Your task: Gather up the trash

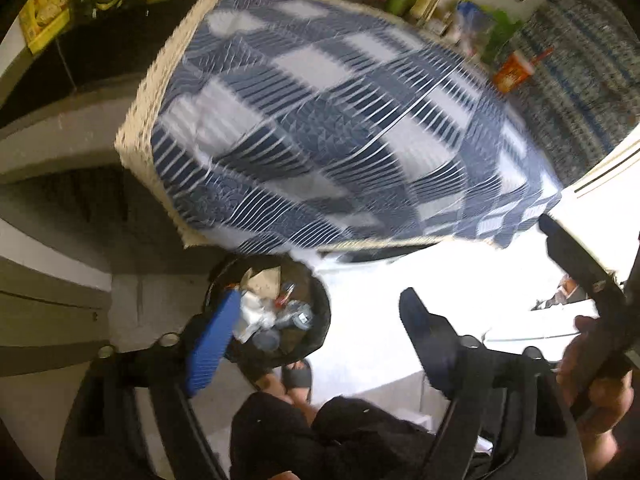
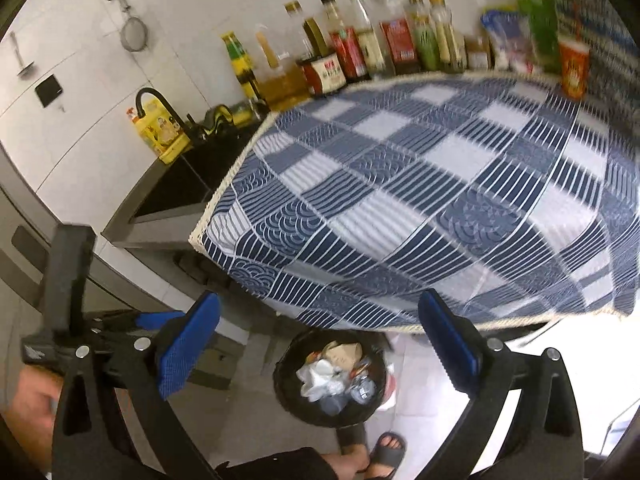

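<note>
A black round trash bin (image 2: 285, 394) stands on the floor under the table's front edge. It holds crumpled white paper (image 2: 320, 376), a brown paper scrap (image 2: 344, 354) and clear plastic bottles (image 2: 362, 390). My right gripper (image 2: 320, 344) hangs open above the bin, with nothing between its blue pads. In the left wrist view the same bin (image 1: 325, 322) lies below my left gripper (image 1: 316, 332), which is also open and empty. A hand (image 1: 596, 384) holds the right gripper's black frame (image 1: 592, 292) at the right edge. The table wears a blue and white patchwork cloth (image 2: 440, 200) with nothing on its middle.
Sauce and oil bottles (image 2: 360, 44) line the wall behind the table, with an orange cup (image 2: 574, 64) and snack bags at the far right. A dark sink (image 2: 180, 184) with a black tap and a yellow bottle (image 2: 160, 128) lies left. The person's sandalled feet (image 2: 386, 452) stand by the bin.
</note>
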`<state>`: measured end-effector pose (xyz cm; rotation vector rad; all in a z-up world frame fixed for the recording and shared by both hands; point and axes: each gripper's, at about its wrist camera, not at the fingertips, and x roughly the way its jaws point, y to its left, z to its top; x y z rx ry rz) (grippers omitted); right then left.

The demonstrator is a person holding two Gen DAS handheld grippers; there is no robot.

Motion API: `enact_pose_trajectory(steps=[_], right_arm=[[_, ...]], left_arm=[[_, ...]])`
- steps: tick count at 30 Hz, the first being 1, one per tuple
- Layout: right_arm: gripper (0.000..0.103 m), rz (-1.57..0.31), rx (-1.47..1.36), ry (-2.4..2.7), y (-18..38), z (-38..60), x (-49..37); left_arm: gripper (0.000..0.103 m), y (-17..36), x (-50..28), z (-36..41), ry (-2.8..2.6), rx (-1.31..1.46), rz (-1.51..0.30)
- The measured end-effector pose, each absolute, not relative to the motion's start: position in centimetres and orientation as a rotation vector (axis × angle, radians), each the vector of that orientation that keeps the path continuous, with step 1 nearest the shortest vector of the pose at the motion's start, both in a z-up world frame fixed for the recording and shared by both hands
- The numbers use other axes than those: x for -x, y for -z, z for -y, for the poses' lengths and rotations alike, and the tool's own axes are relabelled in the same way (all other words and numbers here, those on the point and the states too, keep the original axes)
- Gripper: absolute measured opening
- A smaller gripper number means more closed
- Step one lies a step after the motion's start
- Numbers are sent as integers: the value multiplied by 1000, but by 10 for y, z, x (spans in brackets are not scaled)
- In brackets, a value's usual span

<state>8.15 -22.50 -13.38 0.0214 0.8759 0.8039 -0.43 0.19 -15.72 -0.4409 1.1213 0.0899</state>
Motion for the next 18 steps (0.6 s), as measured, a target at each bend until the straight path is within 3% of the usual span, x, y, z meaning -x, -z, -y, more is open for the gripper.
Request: enact_pose_trajectory(steps=[6, 18], right_arm=[[98, -792, -29, -790, 110, 249, -73], [98, -609, -24, -773, 48, 275, -65]], left_arm=[[95, 113, 9, 22, -106, 345, -1018], [96, 49, 11, 53, -130, 223, -862]])
